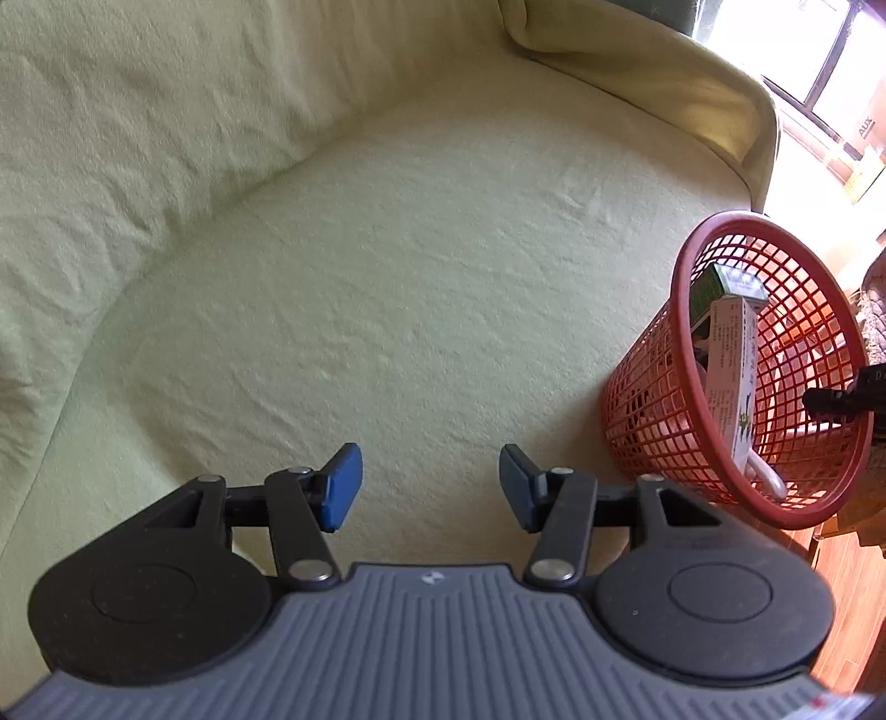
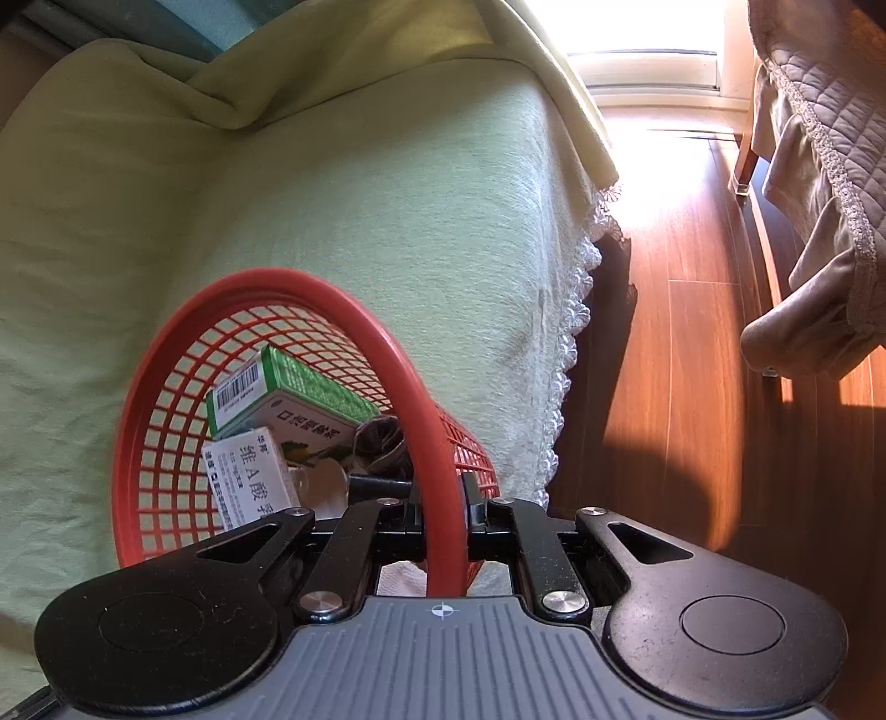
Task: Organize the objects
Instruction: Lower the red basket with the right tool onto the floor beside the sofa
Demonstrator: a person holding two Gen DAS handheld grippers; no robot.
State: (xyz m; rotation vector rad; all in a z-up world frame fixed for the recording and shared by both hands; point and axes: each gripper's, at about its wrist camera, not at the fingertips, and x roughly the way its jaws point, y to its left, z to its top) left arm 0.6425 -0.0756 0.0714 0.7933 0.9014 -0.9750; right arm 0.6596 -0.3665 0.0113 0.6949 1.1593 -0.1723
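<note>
A red mesh basket (image 1: 648, 399) stands tilted at the right edge of a pale green sofa seat (image 1: 415, 277). Inside it lie a green box (image 1: 731, 282) and a long white box (image 1: 733, 376). My left gripper (image 1: 431, 482) is open above bare seat left of the basket, with nothing between its blue pads (image 1: 343, 487). My right gripper (image 2: 446, 515) is shut on the basket's red rim (image 2: 387, 343), one finger inside and one outside. The right wrist view looks into the basket at the green box (image 2: 299, 387), the white box (image 2: 249, 471) and a dark crumpled item (image 2: 382, 437).
The sofa's back cushion (image 1: 138, 111) curves around the far and left sides. A lace-trimmed cover edge (image 2: 570, 343) drops to a wooden floor (image 2: 692, 332) on the right. A quilted bed cover (image 2: 819, 166) hangs at the far right, and a bright window (image 2: 648, 50) is beyond.
</note>
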